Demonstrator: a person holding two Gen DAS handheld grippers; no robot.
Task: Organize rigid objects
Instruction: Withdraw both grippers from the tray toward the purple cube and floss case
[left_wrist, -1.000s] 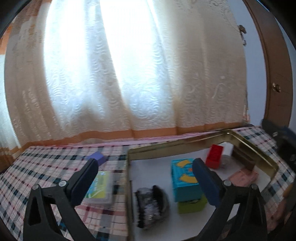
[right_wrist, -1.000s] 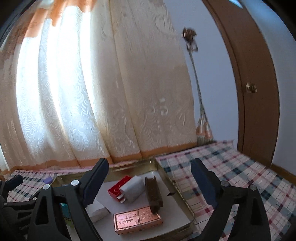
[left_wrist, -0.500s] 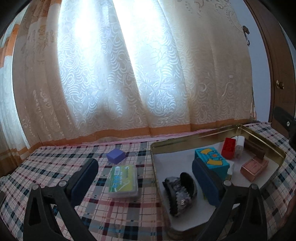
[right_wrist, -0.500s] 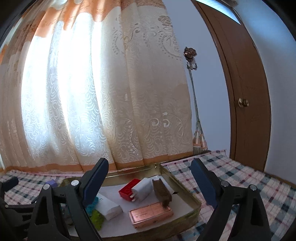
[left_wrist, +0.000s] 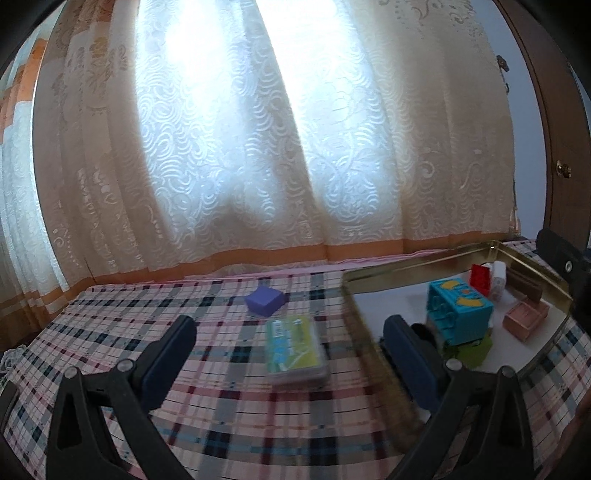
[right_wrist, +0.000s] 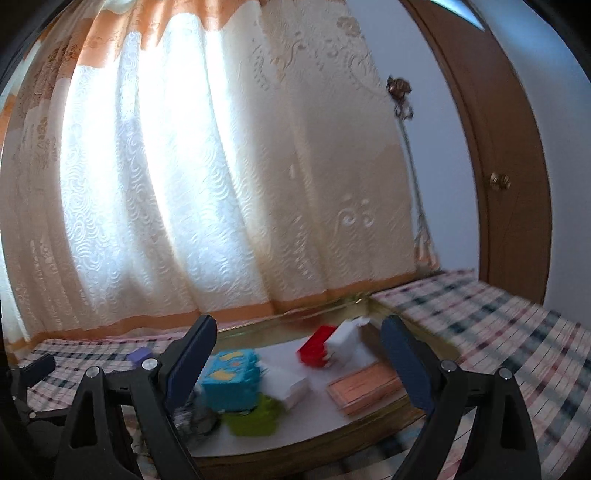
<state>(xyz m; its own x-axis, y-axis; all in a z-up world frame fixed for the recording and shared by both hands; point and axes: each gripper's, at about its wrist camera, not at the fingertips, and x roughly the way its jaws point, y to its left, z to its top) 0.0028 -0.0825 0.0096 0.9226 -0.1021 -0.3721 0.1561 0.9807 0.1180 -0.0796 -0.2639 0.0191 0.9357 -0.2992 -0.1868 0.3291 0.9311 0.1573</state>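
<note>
Rigid objects lie in two groups on the checked cloth (left_wrist: 229, 402) of the desk. Outside the tray (left_wrist: 417, 266), a purple block (left_wrist: 265, 300) sits near the curtain (left_wrist: 258, 147), and a flat case with a green label (left_wrist: 295, 350) lies just in front of it, beside the tray's left wall. Inside the golden tray are a teal box (left_wrist: 458, 314) resting on a green piece (left_wrist: 474, 352), a red brick (left_wrist: 480, 274) next to a white piece (left_wrist: 498, 280), a dark brown bar (left_wrist: 524, 288) and a copper-coloured flat box (left_wrist: 524, 319).

The left tool (left_wrist: 291, 349) is open and holds nothing; the flat case appears between its fingers. The right tool (right_wrist: 299, 350) is also wide open and empty, above the tray. The right view is blurred.
</note>
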